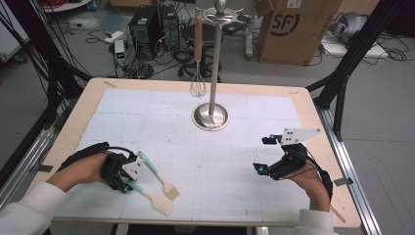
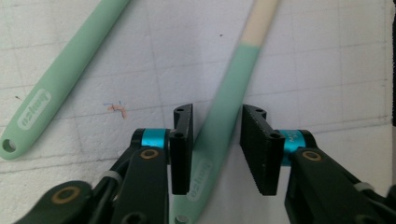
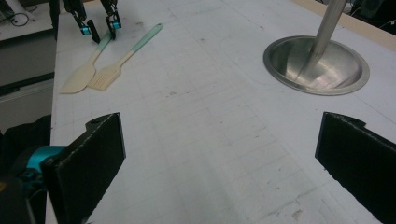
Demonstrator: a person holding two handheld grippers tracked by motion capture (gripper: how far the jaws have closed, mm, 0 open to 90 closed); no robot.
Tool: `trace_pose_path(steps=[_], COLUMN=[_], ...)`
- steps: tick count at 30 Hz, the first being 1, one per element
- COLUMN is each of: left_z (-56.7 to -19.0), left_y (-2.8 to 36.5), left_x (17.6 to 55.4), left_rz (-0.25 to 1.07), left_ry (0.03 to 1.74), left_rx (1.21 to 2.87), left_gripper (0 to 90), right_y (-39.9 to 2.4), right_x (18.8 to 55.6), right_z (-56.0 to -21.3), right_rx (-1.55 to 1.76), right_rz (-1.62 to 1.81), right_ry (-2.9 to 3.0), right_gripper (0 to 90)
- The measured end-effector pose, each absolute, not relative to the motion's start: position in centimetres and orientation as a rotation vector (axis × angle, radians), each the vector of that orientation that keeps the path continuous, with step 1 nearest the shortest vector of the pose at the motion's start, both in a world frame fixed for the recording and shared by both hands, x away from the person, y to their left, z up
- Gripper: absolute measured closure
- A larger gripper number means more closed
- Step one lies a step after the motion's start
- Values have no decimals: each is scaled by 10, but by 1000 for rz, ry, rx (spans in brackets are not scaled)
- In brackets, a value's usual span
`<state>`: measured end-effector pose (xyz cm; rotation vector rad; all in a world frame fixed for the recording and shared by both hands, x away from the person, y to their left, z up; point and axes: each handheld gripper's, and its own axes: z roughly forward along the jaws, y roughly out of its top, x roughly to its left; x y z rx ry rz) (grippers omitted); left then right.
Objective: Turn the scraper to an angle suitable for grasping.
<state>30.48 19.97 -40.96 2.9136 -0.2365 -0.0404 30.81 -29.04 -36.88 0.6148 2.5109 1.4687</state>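
Two ribbed black fingers [image 2: 254, 149] of the left gripper [image 2: 215, 149] straddle, spread, a smooth mint spatula handle [image 2: 219, 135]; right gripper [image 3: 219, 163] fingers gape wide.

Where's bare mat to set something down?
Free: the wide middle between the left claw and right claw, in front of the stand base; also the far-left corner beside the whisk. Crowded: near left, around the two spatulas.

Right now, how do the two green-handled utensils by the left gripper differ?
The spatula has a solid cream blade; the slotted turner has a slotted one. The spatula's handle lies between the left gripper's open jaws; the slotted turner lies beside it, outside the jaws. Both rest flat on the table with mint handles.
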Motion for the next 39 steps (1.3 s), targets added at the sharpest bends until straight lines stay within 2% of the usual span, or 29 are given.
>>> trace_pose_path(steps=[11, 27, 34, 39], left_z=[-409, -399, -385, -371], left_y=[199, 202, 203, 208], left_x=[301, 297, 294, 293], left_rz=[-40, -82, -73, -61], left_ry=[-274, -263, -255, -177], left_rx=[2915, 2860, 2780, 2706], left_gripper=[748, 756, 756, 756], right_y=[-290, -292, -291, -290], right_x=[308, 308, 307, 307], right_z=[-369, -368, -367, -367], right_rx=[610, 607, 608, 612], right_rz=[1466, 1474, 1474, 1476], right_ry=[2514, 2502, 2503, 2503], right_gripper=[2, 2, 2, 2])
